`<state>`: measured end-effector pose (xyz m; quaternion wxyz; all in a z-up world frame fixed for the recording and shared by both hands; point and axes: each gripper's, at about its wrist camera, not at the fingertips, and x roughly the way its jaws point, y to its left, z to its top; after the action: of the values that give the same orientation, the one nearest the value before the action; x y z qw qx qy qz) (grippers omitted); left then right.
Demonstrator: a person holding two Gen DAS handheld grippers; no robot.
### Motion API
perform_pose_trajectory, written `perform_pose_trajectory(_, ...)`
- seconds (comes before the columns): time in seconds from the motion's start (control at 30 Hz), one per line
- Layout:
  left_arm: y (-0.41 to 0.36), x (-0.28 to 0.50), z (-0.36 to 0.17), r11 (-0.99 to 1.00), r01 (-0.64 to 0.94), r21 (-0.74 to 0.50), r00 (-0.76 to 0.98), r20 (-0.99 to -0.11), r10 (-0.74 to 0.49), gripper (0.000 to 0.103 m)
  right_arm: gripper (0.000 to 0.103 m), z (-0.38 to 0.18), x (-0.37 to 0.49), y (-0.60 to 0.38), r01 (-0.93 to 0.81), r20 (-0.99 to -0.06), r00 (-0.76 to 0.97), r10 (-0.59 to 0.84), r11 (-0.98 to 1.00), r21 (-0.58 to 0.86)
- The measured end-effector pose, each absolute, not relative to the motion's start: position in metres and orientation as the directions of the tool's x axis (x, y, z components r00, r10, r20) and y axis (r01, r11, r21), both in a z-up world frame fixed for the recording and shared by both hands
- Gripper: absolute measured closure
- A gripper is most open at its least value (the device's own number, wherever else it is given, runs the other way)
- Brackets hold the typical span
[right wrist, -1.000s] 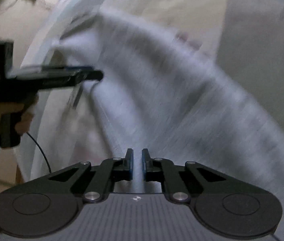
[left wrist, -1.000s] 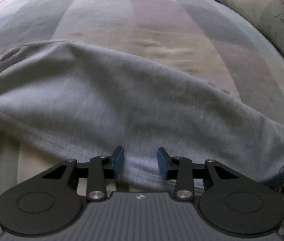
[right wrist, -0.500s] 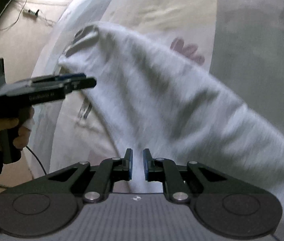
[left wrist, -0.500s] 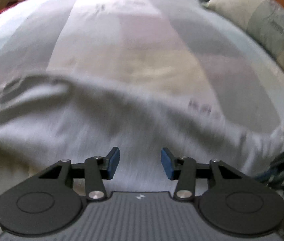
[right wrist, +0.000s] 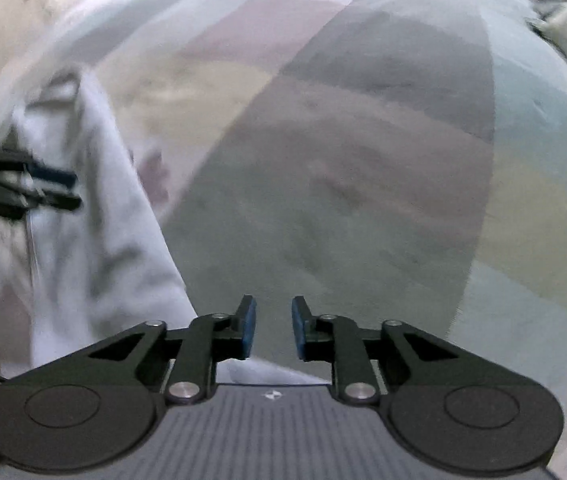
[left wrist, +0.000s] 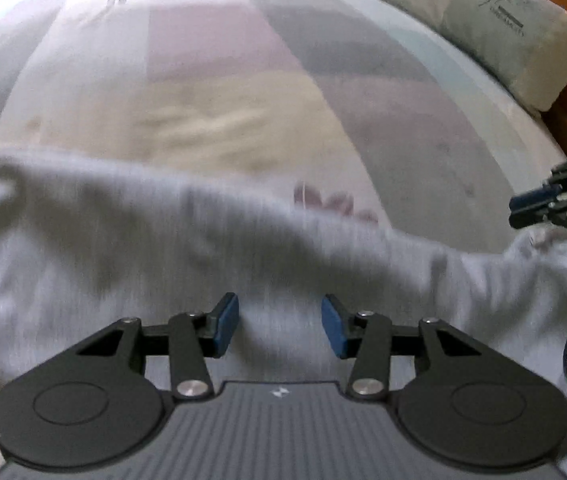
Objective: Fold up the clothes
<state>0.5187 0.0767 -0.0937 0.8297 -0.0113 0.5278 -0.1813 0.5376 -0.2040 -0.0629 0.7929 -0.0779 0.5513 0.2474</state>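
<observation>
The grey garment (left wrist: 131, 248) is lying in a long band across the near part of the bed (left wrist: 323, 92), its far edge crossing the patchwork bedcover and its right end bunching into a loose heap just under the right gripper (left wrist: 531, 208). A second ago this cloth was hanging between the two tools and streaming past the right wrist camera; now it is settling flat, and a small reddish print (left wrist: 335, 204) is showing at its far edge.

In the right wrist view the garment (right wrist: 95, 240) is sitting off to the left, and only bare bedcover is showing ahead of the right gripper (right wrist: 273, 328). Its fingers (right wrist: 247, 328), which were nearly pressed together a moment ago, are opening, and nothing is sitting between them, so the corner it carried is being let go and the tool is swinging away from the cloth.

The left gripper (left wrist: 279, 326) is hovering over the middle of the garment with its fingers (left wrist: 225, 326) spread apart and nothing caught between them; whether the tips are brushing the cloth below is not clear through the blur. The same tool is appearing blurred at the left edge of the right wrist view (right wrist: 55, 188).

Judging by this, one fold is just being laid down, and both tools are free to take a new hold. A pillow (left wrist: 483, 24) is resting at the far right corner of the bed, well apart from the work.
</observation>
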Motion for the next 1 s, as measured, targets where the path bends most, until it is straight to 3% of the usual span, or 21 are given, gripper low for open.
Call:
perform_pose_trajectory(0.13, 0.088, 0.499, -0.101, 0.933, 0.287, -0.218, 0.334, -0.89, -0.311, 0.057, 0.061, -0.076, 0.533, -0.205, -0.611, -0.938, 0.179, 0.298, 0.78, 0.131)
perform_pose_trajectory(0.3, 0.091, 0.486, -0.101, 0.927, 0.308, -0.216, 0.313, -0.897, -0.313, 0.05, 0.058, -0.087, 0.526, -0.193, -0.715, -0.951, 0.088, 0.297, 0.683, 0.147)
perform_pose_trajectory(0.6, 0.055, 0.482, -0.096, 0.854, 0.507, -0.116, 0.292, -0.909, -0.297, 0.05, 0.051, -0.09, 0.522, -0.175, -0.832, -0.971, 0.056, 0.23, 0.549, 0.082)
perform_pose_trajectory(0.73, 0.034, 0.476, -0.098, 0.789, 0.609, -0.081, 0.269, -0.915, -0.301, 0.049, 0.084, -0.083, 0.521, -0.175, -0.835, -0.974, 0.024, 0.224, 0.54, 0.104)
perform_pose_trajectory(1.0, 0.034, 0.475, -0.091, 0.806, 0.585, -0.093, 0.279, -0.909, -0.308, 0.049, 0.089, -0.045, 0.539, -0.209, -0.697, -0.947, 0.261, 0.186, 0.715, -0.051)
